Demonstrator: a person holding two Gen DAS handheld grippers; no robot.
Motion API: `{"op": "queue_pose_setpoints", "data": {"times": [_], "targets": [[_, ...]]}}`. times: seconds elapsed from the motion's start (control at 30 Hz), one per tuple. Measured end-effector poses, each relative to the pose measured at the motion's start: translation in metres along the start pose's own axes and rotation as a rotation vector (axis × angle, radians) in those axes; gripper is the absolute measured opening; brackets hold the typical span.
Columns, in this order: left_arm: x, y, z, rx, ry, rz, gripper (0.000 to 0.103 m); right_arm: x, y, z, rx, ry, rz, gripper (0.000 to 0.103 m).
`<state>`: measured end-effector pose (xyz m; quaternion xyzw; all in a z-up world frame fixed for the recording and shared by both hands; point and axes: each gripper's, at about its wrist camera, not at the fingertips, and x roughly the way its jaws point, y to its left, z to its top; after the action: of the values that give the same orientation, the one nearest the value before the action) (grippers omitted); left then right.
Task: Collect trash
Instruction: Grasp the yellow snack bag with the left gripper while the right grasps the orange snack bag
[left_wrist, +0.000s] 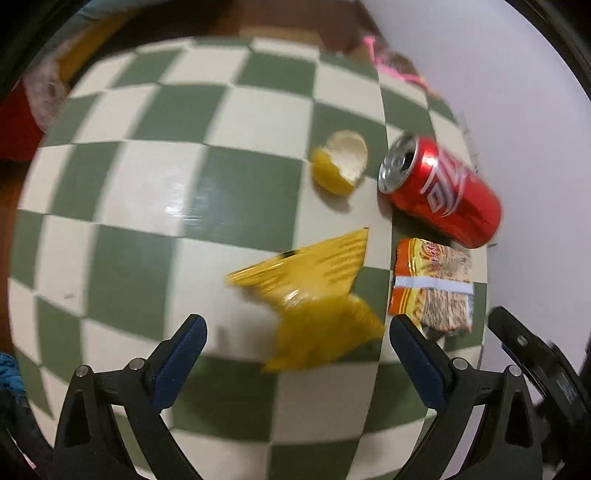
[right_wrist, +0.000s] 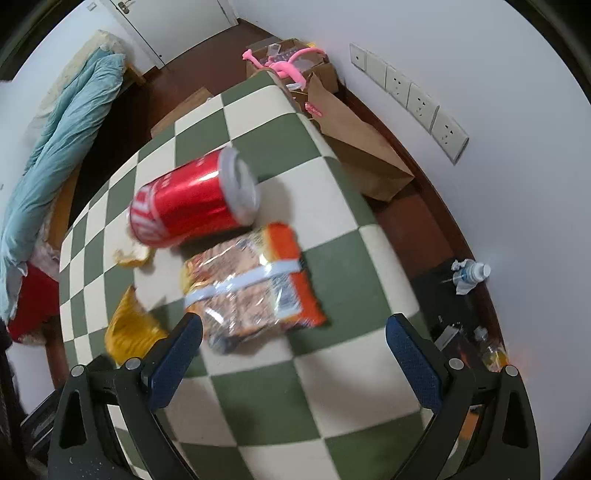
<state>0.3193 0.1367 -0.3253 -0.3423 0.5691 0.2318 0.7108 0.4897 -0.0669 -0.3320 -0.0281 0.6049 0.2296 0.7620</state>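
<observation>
Trash lies on a green-and-cream checkered table (left_wrist: 155, 236). A red soda can (left_wrist: 439, 188) lies on its side near the right edge; it also shows in the right wrist view (right_wrist: 192, 203). A yellow wrapper (left_wrist: 314, 299) lies just ahead of my open, empty left gripper (left_wrist: 295, 332). An orange noodle packet (left_wrist: 432, 284) lies right of it. A piece of yellow peel (left_wrist: 341, 162) lies beyond. My open, empty right gripper (right_wrist: 293, 330) hovers over the noodle packet (right_wrist: 251, 288), with the yellow wrapper (right_wrist: 129, 328) and peel (right_wrist: 133, 254) to its left.
The right gripper's black body (left_wrist: 535, 354) shows at the left wrist view's right edge. Off the table (right_wrist: 332, 406) stand a brown paper bag (right_wrist: 358, 155), a cardboard box with pink items (right_wrist: 288, 62), bottles on the floor (right_wrist: 472, 273), a blue blanket (right_wrist: 62, 147) and a white wall (right_wrist: 517, 184).
</observation>
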Motion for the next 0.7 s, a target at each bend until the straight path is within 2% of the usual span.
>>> {"op": "queue_pose_setpoints", "data": {"times": [0.03,0.1,0.13,0.23,0.43,0.53,0.7], "targets": [[0.008,-0.002,0.003,-0.004,0.011,-0.001,0.1,0.002,-0.001,0.003,-0.001,0.002,0.008,0.101],[0.013,-0.003,0.002,-0.006,0.0,0.018,0.088,0.006,-0.001,0.007,-0.012,0.007,0.024,0.101],[0.009,-0.004,0.002,0.003,-0.019,0.012,0.073,0.008,0.003,0.007,-0.021,0.009,0.028,0.101],[-0.002,0.0,-0.004,0.027,-0.035,0.007,0.052,0.016,0.017,0.009,-0.054,0.015,0.046,0.101],[-0.024,0.029,-0.015,0.077,-0.121,0.157,0.052,0.028,0.045,0.002,-0.152,-0.006,0.02,0.103],[-0.026,0.044,-0.02,0.073,-0.138,0.2,0.052,0.035,0.06,-0.001,-0.207,-0.02,-0.012,0.103],[-0.028,0.051,-0.029,0.066,-0.155,0.22,0.052,0.053,0.075,-0.002,-0.224,-0.004,-0.039,0.103]]}}
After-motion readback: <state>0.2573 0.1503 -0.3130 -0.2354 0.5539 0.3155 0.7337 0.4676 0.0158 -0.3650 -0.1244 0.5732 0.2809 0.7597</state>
